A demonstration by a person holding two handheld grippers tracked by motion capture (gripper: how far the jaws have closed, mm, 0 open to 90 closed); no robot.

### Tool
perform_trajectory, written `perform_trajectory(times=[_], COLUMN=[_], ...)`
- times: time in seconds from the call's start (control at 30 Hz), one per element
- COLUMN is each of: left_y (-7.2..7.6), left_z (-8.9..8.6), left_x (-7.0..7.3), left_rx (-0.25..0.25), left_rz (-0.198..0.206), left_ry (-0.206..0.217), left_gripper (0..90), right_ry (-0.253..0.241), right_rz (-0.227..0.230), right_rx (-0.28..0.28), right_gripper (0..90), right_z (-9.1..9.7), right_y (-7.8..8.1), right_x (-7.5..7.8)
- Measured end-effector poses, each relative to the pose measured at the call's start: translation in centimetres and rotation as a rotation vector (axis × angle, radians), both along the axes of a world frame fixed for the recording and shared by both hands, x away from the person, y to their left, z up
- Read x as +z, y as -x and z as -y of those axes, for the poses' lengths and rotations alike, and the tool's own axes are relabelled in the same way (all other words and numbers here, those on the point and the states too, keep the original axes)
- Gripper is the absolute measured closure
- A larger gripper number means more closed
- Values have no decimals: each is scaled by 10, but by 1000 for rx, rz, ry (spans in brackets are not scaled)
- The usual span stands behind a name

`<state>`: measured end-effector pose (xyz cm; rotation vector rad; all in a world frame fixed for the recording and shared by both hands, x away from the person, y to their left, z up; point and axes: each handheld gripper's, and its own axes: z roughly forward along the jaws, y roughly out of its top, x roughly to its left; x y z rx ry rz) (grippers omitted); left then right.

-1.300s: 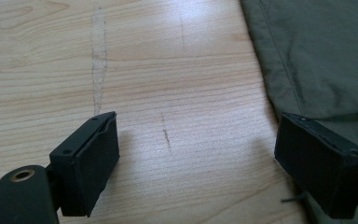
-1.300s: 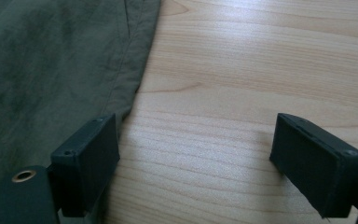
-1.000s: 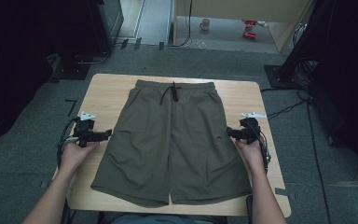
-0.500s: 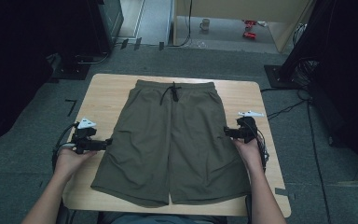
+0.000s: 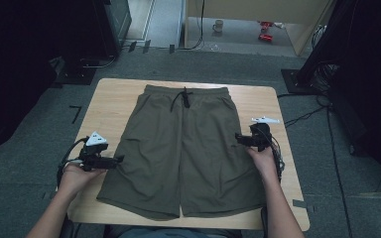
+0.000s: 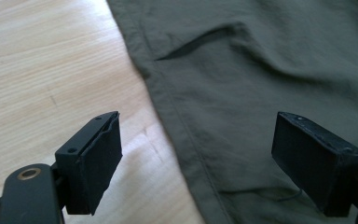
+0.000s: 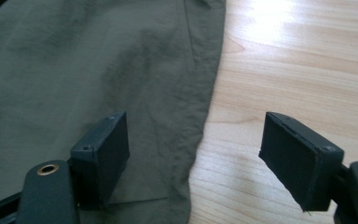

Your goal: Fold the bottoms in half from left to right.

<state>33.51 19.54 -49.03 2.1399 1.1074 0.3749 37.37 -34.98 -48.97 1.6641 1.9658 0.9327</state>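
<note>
Olive shorts (image 5: 183,148) lie flat on the counter (image 5: 114,106), no readable label. Both hand-held grippers straddle side seams, left (image 6: 198,161) wide, right (image 7: 196,156) wide but just closing, gripping nothing.

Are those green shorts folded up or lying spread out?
Spread out. The shorts lie flat on the table, both legs side by side, waistband and drawstring at the far end, with no fold showing.

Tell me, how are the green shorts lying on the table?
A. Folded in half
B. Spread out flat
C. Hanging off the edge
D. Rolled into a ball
B: in the high view the olive-green shorts lie spread flat on the wooden table, both legs side by side and the drawstring at the far end.
</note>
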Motion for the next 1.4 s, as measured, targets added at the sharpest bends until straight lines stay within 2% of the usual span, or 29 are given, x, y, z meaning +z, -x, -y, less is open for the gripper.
perform_trajectory(times=[0.13,0.27,0.33,0.4,0.87,1.03,1.07,1.17,1.4], left_y=[6,11,15,19,34,36,37,39,40], left_z=[1,1,1,1,2,0,0,1,1], left_x=[-2,-4,-4,-6,-15,-17,-18,-19,-20], left_rx=[-15,-42,-56,-74,-93,-102,-112,-125,-127], left_rz=[-11,-4,4,-6,-34,-18,-2,8,14], left_ry=[11,-1,6,5,-25,-15,-22,-36,-40], left_gripper=[160,167,245,246,246,246,246,222,211], right_ry=[5,-4,-7,-8,0,-15,-16,-20,-25], right_rz=[20,26,26,25,19,14,18,16,23], right_rx=[14,22,32,38,93,113,122,136,171], right_gripper=[246,248,248,242,225,233,234,240,252], right_z=[-5,-9,-12,-15,-35,-41,-45,-51,-67], right_y=[1,2,2,2,0,-2,-3,-5,-12], right_x=[4,7,9,10,13,14,15,17,22])
